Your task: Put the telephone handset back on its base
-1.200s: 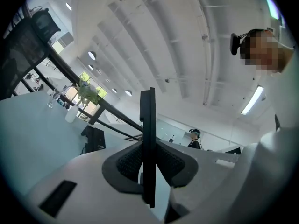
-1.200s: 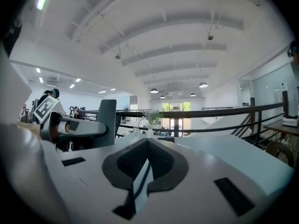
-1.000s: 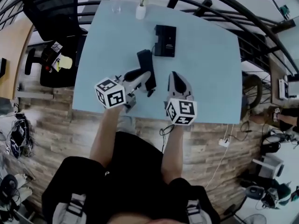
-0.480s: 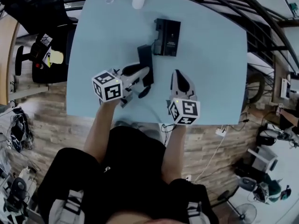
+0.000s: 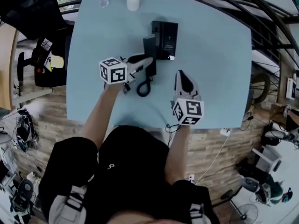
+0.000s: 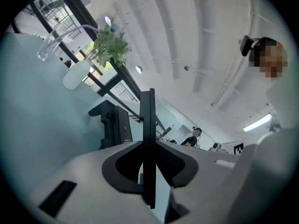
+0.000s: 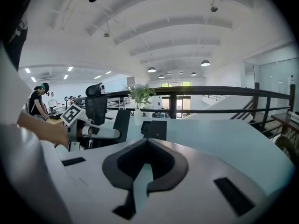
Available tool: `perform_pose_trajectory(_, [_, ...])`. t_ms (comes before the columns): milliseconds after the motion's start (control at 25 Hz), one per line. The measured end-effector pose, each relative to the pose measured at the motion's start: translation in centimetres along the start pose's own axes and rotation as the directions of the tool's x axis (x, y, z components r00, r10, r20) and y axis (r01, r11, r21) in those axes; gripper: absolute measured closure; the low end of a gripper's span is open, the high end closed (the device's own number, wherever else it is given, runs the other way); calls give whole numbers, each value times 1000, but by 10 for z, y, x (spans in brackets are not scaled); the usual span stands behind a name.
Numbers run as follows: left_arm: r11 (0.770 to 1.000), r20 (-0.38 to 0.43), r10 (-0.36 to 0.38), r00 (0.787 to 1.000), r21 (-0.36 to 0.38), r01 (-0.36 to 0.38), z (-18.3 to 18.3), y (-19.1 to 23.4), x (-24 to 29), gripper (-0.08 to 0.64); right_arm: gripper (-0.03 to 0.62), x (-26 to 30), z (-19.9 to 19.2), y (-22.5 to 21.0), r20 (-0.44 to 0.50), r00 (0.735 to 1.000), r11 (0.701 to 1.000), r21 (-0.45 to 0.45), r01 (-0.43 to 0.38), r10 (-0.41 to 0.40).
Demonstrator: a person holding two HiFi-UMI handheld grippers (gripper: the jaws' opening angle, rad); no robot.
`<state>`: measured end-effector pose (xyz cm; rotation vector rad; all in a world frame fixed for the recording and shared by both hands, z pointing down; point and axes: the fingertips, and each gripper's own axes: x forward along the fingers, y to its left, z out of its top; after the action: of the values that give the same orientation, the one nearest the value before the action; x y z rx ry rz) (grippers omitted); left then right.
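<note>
Two grippers over a pale blue, smooth table [image 5: 93, 92] in the head view. The left gripper [image 5: 148, 65] is clamped on the handset [image 5: 149, 50], a flat matte black bar that lies lengthwise along the left edge of the base [image 5: 166, 34]. The bar looks right up against the base, but I can't tell if it's actually seated. The base is a boxy black rectangle. A curly black cord [image 5: 143, 86] hangs off the handset's near end and loops on the tabletop. The right gripper [image 5: 183, 76] sits near the front edge, well apart from the phone. Its white shells taper to a point and its checker-marked cube [image 5: 188, 112] faces the camera. At the far edge there's a rounded white vase [image 5: 133, 3] and a clear glass [image 5: 103, 2].

Left gripper view: the handset shows edge-on, a thin dark slab squeezed between the black rubbery pads and sticking up past them. The base is just behind it to the left. The vase holds a leafy green sprig [image 6: 111, 41].

Right gripper view: jaws pinched together at the tips with nothing in them — only a sliver of table shows lower down. Across the table I can see the other gripper's glossy white body with the handset upright in it, the base right beside that, and a dark tubular railing [image 7: 219, 91] beyond.
</note>
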<state>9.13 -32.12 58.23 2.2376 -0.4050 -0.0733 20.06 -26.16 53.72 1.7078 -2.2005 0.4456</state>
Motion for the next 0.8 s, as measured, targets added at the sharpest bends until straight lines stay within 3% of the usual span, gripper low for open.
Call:
perform_pose_trajectory(200, [1000, 4, -21, 1000, -23, 21, 20, 32, 23, 486, 598, -1, -5, -24, -18, 999, 999, 11, 46, -46])
perform_pose_trajectory(440, [998, 0, -53, 999, -45, 53, 42, 56, 54, 486, 598, 6, -14, -30, -48, 998, 999, 15, 39, -39])
perform_pose_trajectory(800, [996, -108, -79, 991, -45, 74, 34, 76, 75, 486, 598, 13, -17, -35, -71, 997, 999, 14, 35, -34])
